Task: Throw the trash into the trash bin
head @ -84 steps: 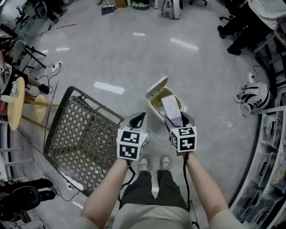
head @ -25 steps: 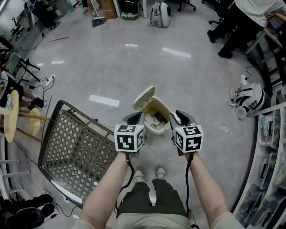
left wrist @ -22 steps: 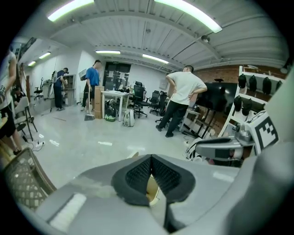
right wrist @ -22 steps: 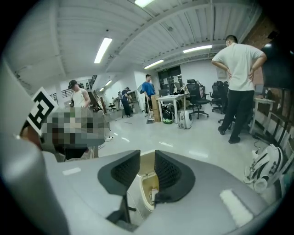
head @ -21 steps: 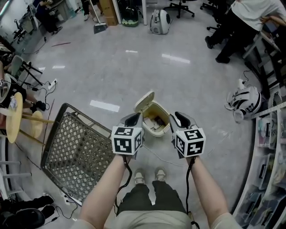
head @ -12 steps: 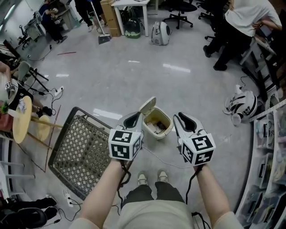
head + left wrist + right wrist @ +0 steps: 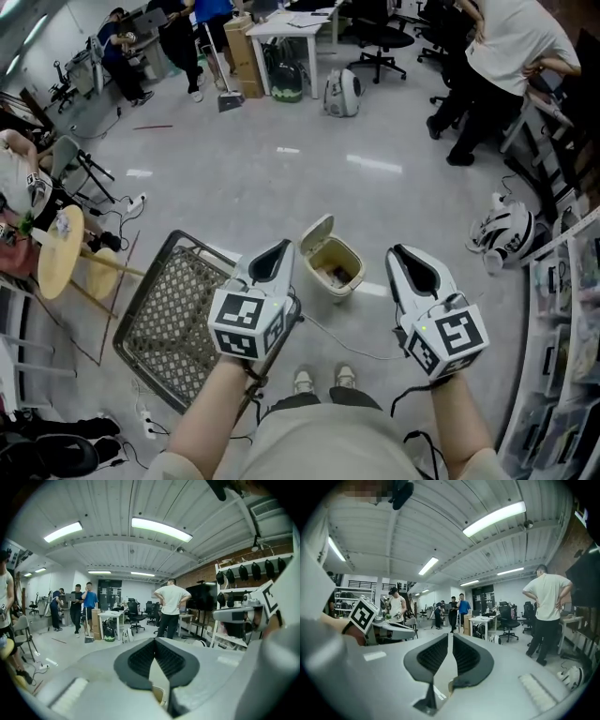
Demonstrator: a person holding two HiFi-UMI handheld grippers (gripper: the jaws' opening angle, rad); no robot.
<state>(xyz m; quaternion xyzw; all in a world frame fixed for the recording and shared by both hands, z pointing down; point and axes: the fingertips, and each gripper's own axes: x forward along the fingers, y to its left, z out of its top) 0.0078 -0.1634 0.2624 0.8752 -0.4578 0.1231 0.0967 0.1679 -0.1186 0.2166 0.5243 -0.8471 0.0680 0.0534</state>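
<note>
The cream trash bin (image 7: 330, 247) stands on the grey floor with its lid (image 7: 317, 232) flipped up, and trash (image 7: 334, 275) lies inside it. Both grippers are held high above the floor, one on each side of the bin. My left gripper (image 7: 278, 251) is shut, its black pads (image 7: 140, 658) pressed together on nothing. My right gripper (image 7: 405, 255) is closing: a thin gap still shows between its pads (image 7: 467, 657), and nothing is in it. Each gripper view looks out level across the room, so the left gripper (image 7: 154, 641) and right gripper (image 7: 450, 637) point over the bin.
A wire shopping cart (image 7: 178, 309) lies tipped on the floor left of the bin. A thin cable (image 7: 349, 352) runs past my shoes. A round wooden table (image 7: 58, 248) is at far left, a black-and-white helmet (image 7: 502, 230) and shelves at right. People, desks and chairs are at the back.
Both grippers have risen and spread apart, and the bin looks smaller and farther below. The white trash that the right gripper held over the bin earlier is gone from its jaws.
</note>
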